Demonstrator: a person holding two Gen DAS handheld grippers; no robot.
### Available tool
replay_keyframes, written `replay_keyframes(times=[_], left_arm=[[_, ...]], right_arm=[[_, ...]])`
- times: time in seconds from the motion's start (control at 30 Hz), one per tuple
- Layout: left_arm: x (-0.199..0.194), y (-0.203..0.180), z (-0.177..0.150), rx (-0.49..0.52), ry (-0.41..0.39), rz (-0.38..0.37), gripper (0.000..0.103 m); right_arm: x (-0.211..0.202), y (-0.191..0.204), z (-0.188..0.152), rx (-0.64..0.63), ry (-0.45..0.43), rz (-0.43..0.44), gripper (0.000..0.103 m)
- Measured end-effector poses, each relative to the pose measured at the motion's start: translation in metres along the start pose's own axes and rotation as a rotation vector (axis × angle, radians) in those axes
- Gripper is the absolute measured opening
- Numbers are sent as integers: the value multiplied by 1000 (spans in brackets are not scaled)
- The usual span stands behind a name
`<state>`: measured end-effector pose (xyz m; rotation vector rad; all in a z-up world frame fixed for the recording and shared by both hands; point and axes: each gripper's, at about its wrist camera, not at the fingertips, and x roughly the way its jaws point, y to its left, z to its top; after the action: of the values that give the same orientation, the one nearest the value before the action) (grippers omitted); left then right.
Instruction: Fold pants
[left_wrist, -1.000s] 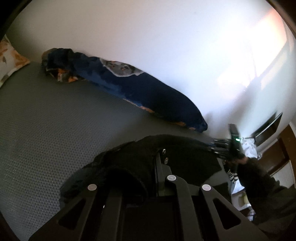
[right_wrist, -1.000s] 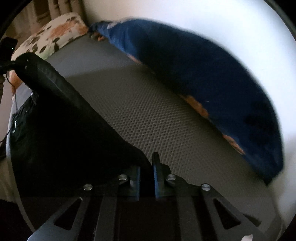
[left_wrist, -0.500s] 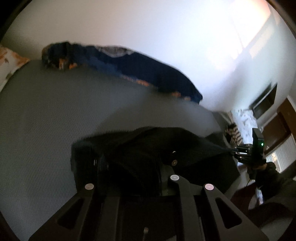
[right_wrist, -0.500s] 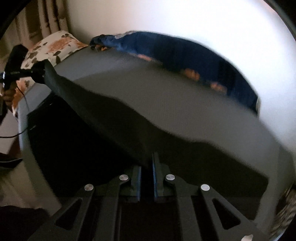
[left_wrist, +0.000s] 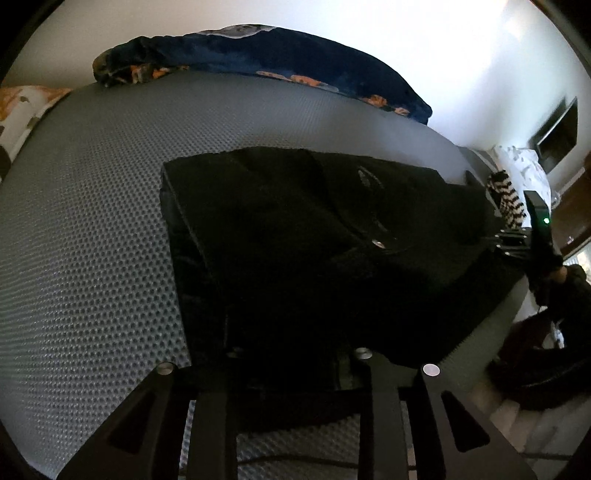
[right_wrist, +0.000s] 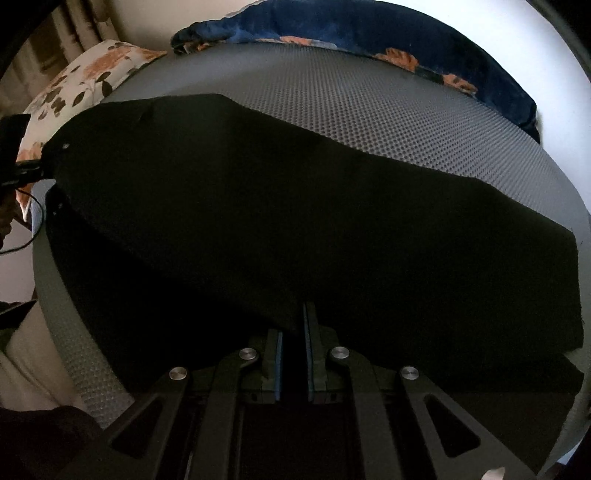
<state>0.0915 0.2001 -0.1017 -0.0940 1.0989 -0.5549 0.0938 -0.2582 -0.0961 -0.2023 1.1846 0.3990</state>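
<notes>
Grey mesh mattress (left_wrist: 92, 240) w/ black pants (right_wrist: 295, 229); right jaws pinching them, left jaws just opening.

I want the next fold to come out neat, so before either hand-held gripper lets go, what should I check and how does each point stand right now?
1. Black pants down on the grey mattress: ok, mostly laid flat.
2. Right hand-held gripper clamped on the pants: ok, jaws shut on the cloth.
3. Left hand-held gripper released: cannot tell; its jaws have just been opening, but cloth hides the tips.
4. Folded edges lined up: not ok, the far edge runs wavy in the right wrist view.
5. Blue blanket clear of the pants: ok, apart by the wall.
</notes>
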Motion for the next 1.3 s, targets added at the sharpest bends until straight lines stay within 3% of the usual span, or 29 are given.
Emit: replay_keyframes(times=[0.07, 0.13, 0.17, 0.2, 0.33, 0.47, 0.6, 0.73, 0.77, 0.87, 0.9, 0.97, 1.1, 1.3], left_arm=[[-6, -1, 0, 16, 19, 8, 31], [-11, -1, -4, 38, 35, 70, 55], [-14, 1, -3, 37, 36, 107, 72], [-20, 5, -7, 29, 24, 135, 72], [-39, 18, -19, -91, 2, 112, 72], [-56, 25, -32, -319, -72, -24, 72], [-37, 31, -41, -533, -63, -111, 72], [-12, 47, -44, -711, -66, -146, 70], [-10, 48, -43, -731, -81, -148, 68], [-7, 53, -36, -787, -114, -184, 48], [-7, 53, -35, -793, -119, -170, 34], [-8, 50, -26, -745, -115, -145, 21], [-15, 40, -12, -630, -98, -114, 20], [-10, 24, -10, -424, 9, -56, 20]], right_arm=[[0, 1, 1, -6, -1, -6, 7], [0, 1, 1, -2, -4, -8, 8], [0, 1, 0, 1, -7, -7, 8], [0, 1, -1, 2, -13, -5, 8], [0, 1, -3, 8, -28, -3, 8], [1, 3, -4, 4, -40, -8, 9], [1, 2, -5, 10, -52, -3, 9], [1, 3, -6, 9, -61, -10, 9], [0, 4, -6, 10, -62, -12, 9], [0, 5, -6, 13, -63, -16, 9], [0, 4, -6, 17, -62, -17, 9], [-2, 5, -6, 26, -62, -28, 9], [-20, 16, -12, -1, -76, -72, 9], [-46, 25, -39, 13, -60, -29, 9]])
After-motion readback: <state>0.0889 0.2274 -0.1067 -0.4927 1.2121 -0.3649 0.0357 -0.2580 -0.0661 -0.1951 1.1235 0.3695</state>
